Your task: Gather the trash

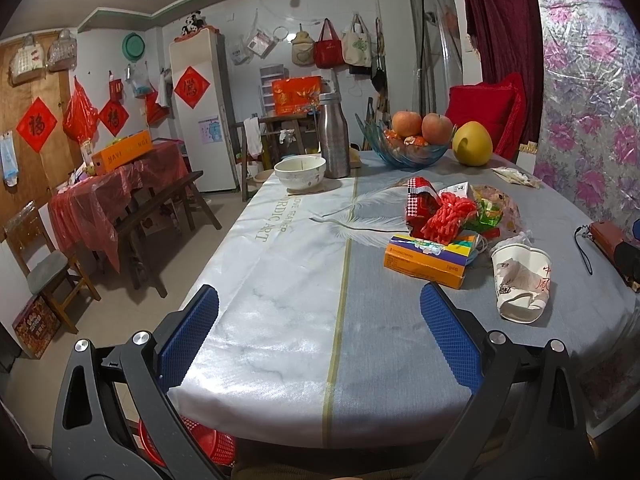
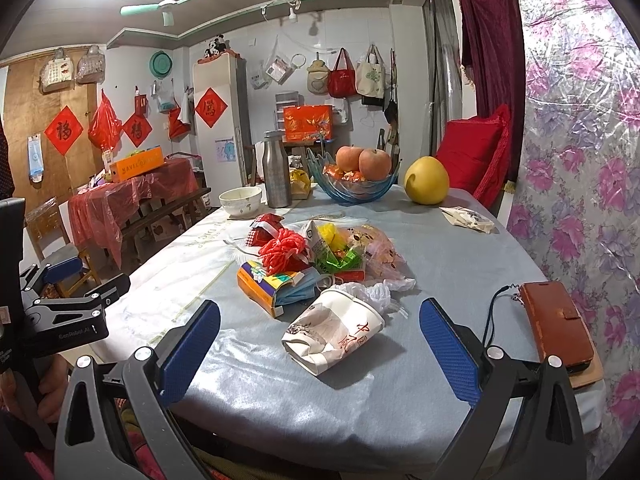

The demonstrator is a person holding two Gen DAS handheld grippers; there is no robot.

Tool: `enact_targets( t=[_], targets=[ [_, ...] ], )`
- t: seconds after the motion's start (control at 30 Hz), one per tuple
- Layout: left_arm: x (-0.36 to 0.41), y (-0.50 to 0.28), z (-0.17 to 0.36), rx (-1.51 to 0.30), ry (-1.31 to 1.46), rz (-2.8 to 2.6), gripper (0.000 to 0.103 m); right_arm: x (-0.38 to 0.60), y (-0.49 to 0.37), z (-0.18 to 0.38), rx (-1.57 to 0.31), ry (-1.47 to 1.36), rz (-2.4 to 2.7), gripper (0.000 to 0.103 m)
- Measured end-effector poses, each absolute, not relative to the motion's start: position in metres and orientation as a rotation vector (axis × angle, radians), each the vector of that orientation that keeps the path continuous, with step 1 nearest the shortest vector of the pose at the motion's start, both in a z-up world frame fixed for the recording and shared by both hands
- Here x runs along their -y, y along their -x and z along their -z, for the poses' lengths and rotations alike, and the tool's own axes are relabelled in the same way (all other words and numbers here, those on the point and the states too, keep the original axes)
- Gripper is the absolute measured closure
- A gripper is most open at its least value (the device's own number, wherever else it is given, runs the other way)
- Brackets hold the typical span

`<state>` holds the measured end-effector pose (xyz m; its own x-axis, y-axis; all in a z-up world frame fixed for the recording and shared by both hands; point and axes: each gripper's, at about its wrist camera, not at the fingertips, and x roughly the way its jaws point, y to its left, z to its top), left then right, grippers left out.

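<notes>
Not yet started: both grippers' fingers apart, holding nothing, right gripper (image 2: pixel 320 344) facing crushed paper cup (image 2: pixel 334 330) at frame centre on the bench (image 2: pixel 460 248). Next: reach forward, close on cup.

Left gripper (image 1: pixel 320 328) over bare cloth; red basket (image 1: pixel 208 444) lower left.

Bare cloth before crushed cup (image 2: pixel 334 330)

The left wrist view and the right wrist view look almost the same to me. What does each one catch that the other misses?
Only the left wrist view shows the red basket under the table edge.

Only the right wrist view shows the other gripper, seen from the side at the left, the whole brown phone case, and a blue face mask against the orange box.

Both show the crushed paper cup, the pile of wrappers, the fruit bowl, the steel bottle, and open blue fingers.
</notes>
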<state>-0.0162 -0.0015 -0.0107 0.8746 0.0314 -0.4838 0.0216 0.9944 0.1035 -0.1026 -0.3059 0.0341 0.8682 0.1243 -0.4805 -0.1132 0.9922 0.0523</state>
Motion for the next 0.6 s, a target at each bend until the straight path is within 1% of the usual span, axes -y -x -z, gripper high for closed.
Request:
enact_targets(
  t=[0.37,0.6],
  targets=[
    [0.0,0.013,0.016,-0.522,-0.105,-0.009,0.007,0.306,0.101,-0.029,-0.532,-0.034,-0.13,0.006],
    [-0.004,-0.001,0.028,-0.579,-0.087,-0.02,0.007,0.31,0.09,-0.016,-0.586,-0.051,-0.135,0.006]
  ],
)
